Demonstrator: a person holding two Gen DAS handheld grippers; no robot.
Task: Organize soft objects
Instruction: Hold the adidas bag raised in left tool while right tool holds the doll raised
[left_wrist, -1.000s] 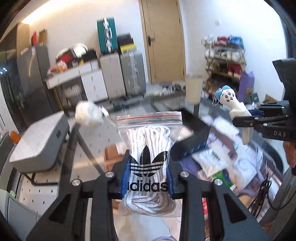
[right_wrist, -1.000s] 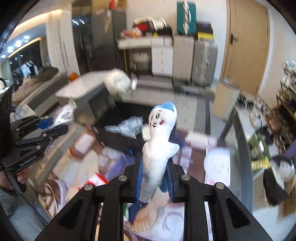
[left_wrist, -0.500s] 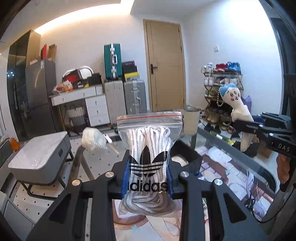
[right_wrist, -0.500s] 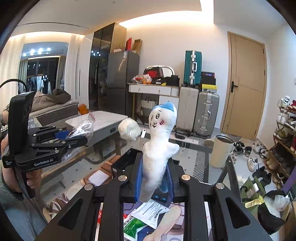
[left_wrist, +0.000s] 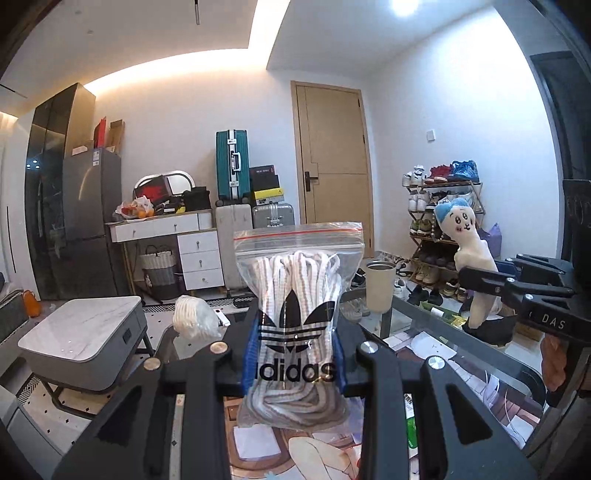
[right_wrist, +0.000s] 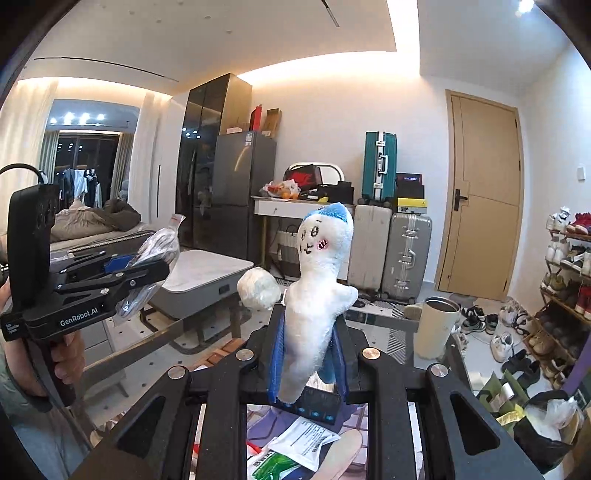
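Observation:
My left gripper (left_wrist: 295, 354) is shut on a clear zip bag of white shoelaces (left_wrist: 297, 295) with a black adidas logo, held upright above the table. My right gripper (right_wrist: 308, 358) is shut on a white plush doll (right_wrist: 317, 280) with a blue cap and drawn face. The doll (left_wrist: 467, 254) and right gripper (left_wrist: 517, 284) show at the right of the left wrist view. The left gripper (right_wrist: 122, 273) with the bag (right_wrist: 155, 251) shows at the left of the right wrist view. Both are raised and level with the room.
A glass table (left_wrist: 443, 332) lies below with papers and packets. A white bundle in plastic (left_wrist: 194, 317) sits at its far edge, and a beige cup (right_wrist: 437, 325) at its right. A grey side table (left_wrist: 81, 332), suitcases (right_wrist: 406, 251) and a shoe rack (left_wrist: 439, 229) stand beyond.
Both grippers have tilted upward and risen, each still holding its object. The view went from the tabletop to the room and ceiling. The doll sits lower in the left wrist view.

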